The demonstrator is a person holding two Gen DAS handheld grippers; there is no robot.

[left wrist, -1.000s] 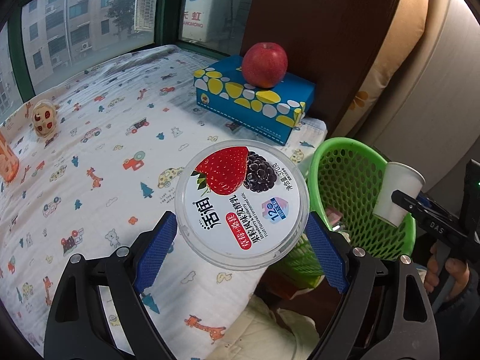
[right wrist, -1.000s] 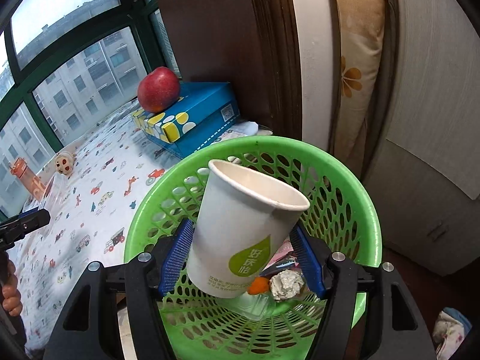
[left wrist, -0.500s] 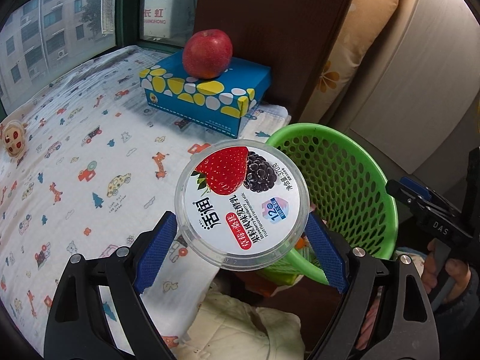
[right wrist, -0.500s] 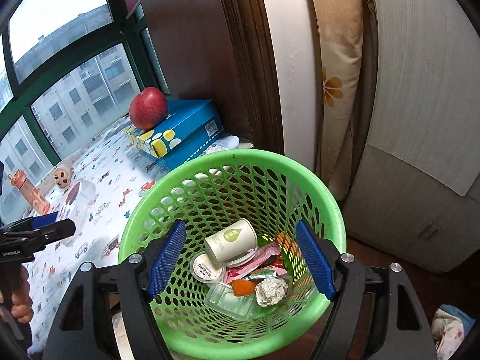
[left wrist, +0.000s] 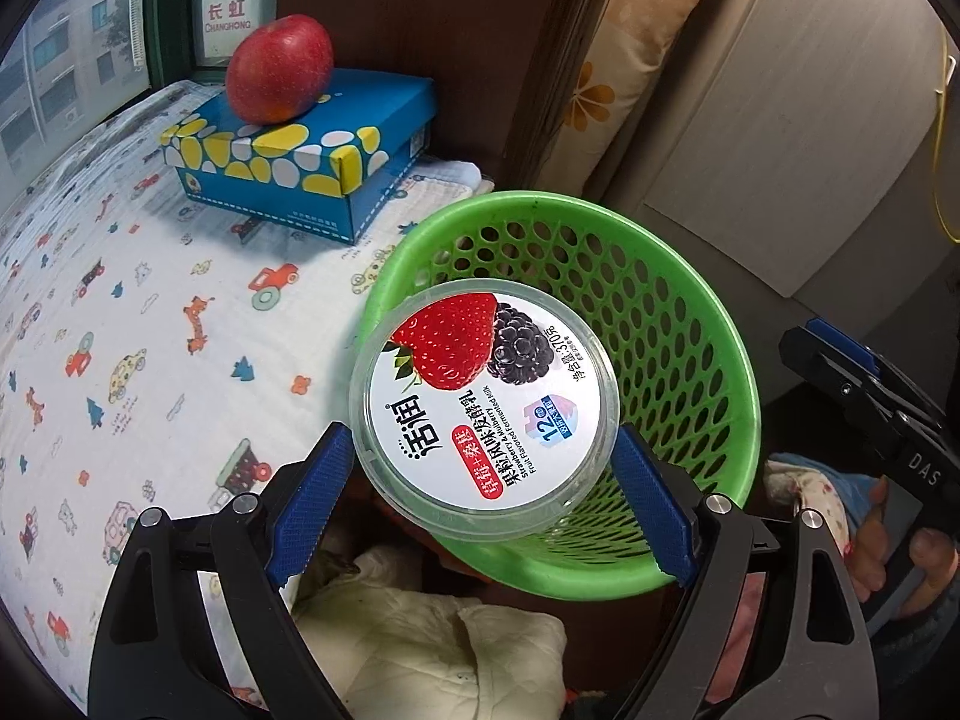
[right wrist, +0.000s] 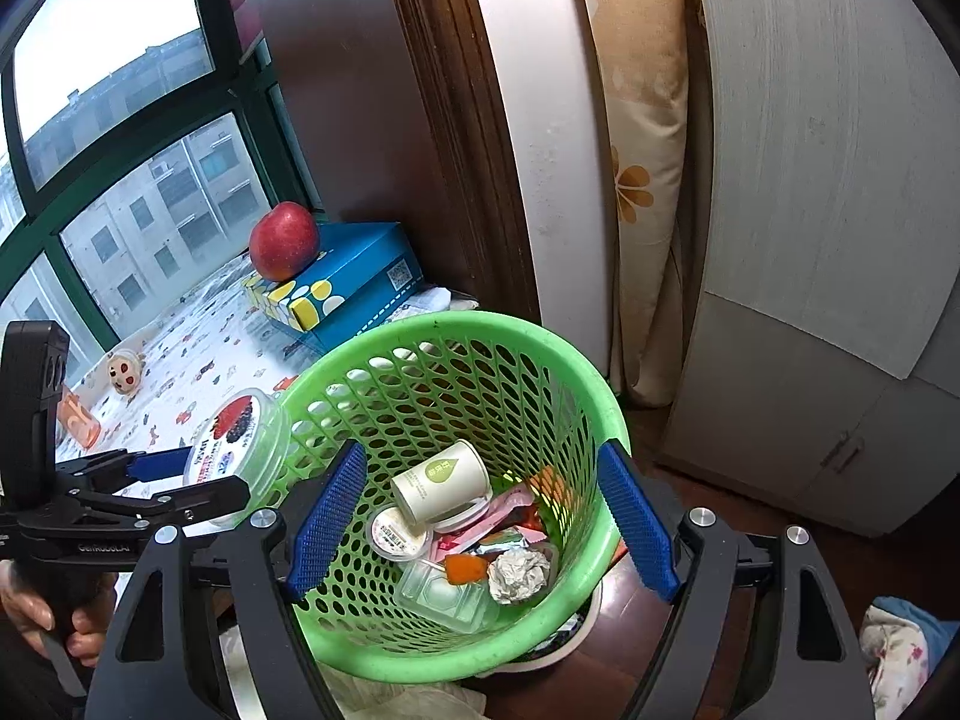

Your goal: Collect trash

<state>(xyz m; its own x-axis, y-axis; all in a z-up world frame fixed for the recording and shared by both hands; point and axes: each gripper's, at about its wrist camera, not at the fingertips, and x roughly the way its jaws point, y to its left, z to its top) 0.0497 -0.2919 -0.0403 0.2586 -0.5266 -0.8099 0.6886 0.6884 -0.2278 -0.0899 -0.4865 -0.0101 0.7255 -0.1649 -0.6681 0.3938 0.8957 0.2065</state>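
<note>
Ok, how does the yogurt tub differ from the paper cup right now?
The yogurt tub is gripped in the left gripper at the green basket's rim; the paper cup lies on its side inside. The tub is wide, clear and lidded with a fruit picture; the cup is taller, white and open. Both are trash.

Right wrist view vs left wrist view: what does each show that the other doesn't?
Right wrist only: trash inside the green perforated plastic basket: white paper cup, crumpled foil ball.
Left wrist only: the round yogurt tub lid's strawberry label up close, gripped in the left claw.
Both: basket, tub, red apple on the blue box.
</note>
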